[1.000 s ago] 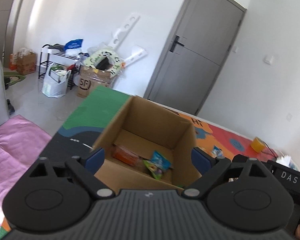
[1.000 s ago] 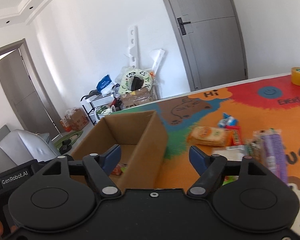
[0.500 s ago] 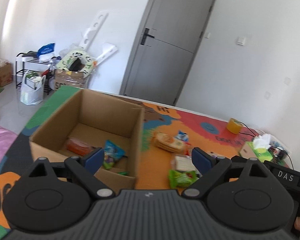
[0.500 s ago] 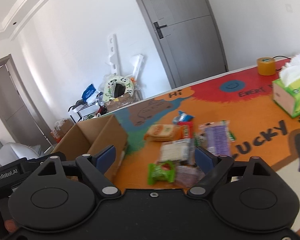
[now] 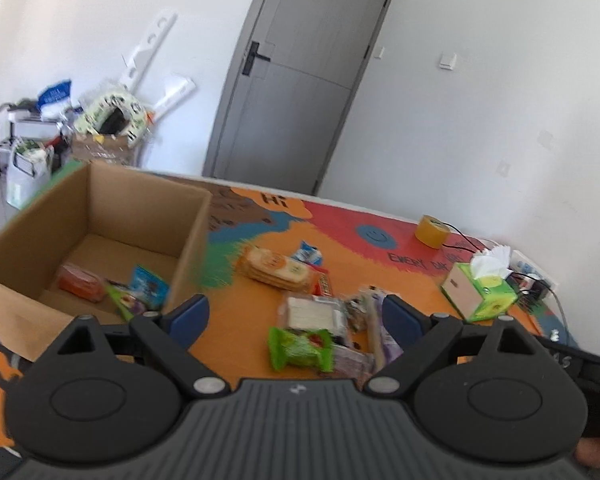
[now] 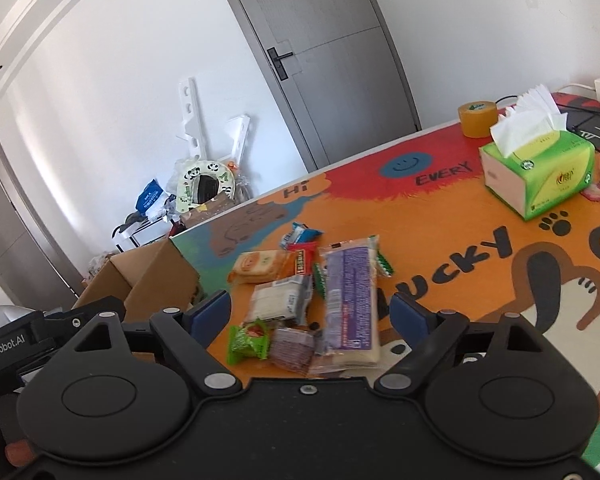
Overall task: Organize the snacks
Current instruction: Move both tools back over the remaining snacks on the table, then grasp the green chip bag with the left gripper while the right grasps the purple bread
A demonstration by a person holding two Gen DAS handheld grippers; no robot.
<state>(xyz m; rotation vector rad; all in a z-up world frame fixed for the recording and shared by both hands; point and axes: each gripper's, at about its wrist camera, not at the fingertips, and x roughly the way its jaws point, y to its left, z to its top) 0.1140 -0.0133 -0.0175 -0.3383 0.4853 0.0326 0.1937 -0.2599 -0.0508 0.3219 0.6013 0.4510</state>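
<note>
- Two grippers are hovering above a colourful printed table mat point(image 6: 440, 240), each with its jaws spread wide and nothing between the pads.
- Left gripper point(image 5: 294, 316) is pointing down at the loose snack pile; its jaws have just been closing slightly, and no item is lying between them.
- Right gripper point(image 6: 311, 312) is pointing at the same pile from the other side; its jaws have just been opening, and they are gripping nothing.
- Cardboard box point(image 5: 100, 200) is standing open at the left end of the mat, holding an orange packet point(image 5: 80, 282), a blue packet point(image 5: 150, 286) and a green-edged packet point(image 5: 122, 300) on its floor.
- Snacks outside the box are lying in a cluster beside it: a green packet point(image 6: 247, 340), a white cracker packet point(image 6: 278, 300), a long purple packet point(image 6: 350, 300), an orange biscuit packet point(image 6: 258, 266), a red bar point(image 6: 302, 260) and a small blue-and-white packet point(image 6: 302, 234).
- Green tissue box point(image 6: 540, 172) and a roll of tape point(image 6: 478, 118) are sitting well apart from the pile, towards the far right of the mat.
</note>
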